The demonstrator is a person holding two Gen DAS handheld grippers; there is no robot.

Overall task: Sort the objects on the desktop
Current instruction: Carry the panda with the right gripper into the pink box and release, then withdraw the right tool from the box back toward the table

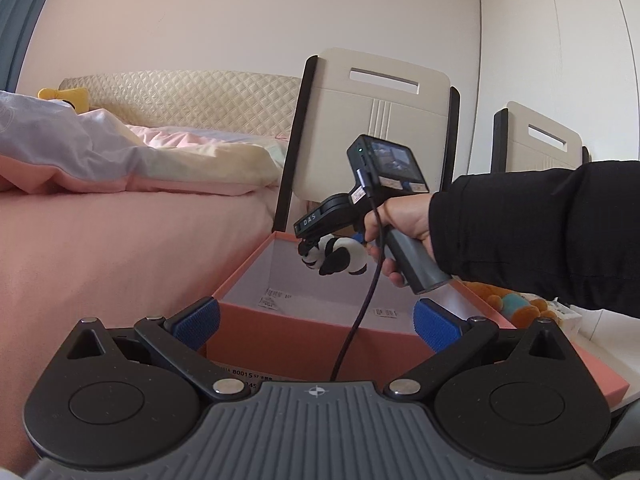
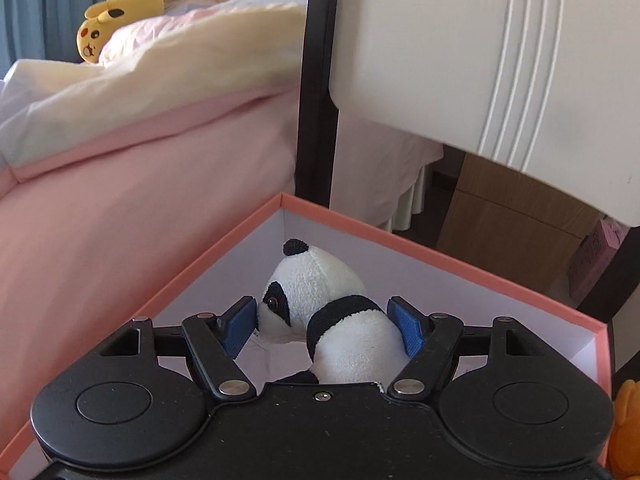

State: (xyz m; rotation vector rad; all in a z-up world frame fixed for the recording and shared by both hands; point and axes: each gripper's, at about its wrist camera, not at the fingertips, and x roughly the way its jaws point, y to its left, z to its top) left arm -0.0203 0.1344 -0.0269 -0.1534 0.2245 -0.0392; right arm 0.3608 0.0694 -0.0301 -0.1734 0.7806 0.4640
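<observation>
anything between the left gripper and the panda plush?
Yes. In the left wrist view, the pink box's near wall and the right gripper's dangling black cable lie between the open left gripper and the panda plush.

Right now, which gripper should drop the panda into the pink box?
The right gripper. It already holds the panda plush over the open pink box, while the left gripper is open and holds nothing.

Black-and-white panda plush [image 2: 340,320], salmon-pink box [image 1: 300,328] with a white inside, blue ribbed pads [image 2: 404,324] on black claws, yellow plush [image 2: 108,24] up on the pink bed [image 2: 120,200].
</observation>
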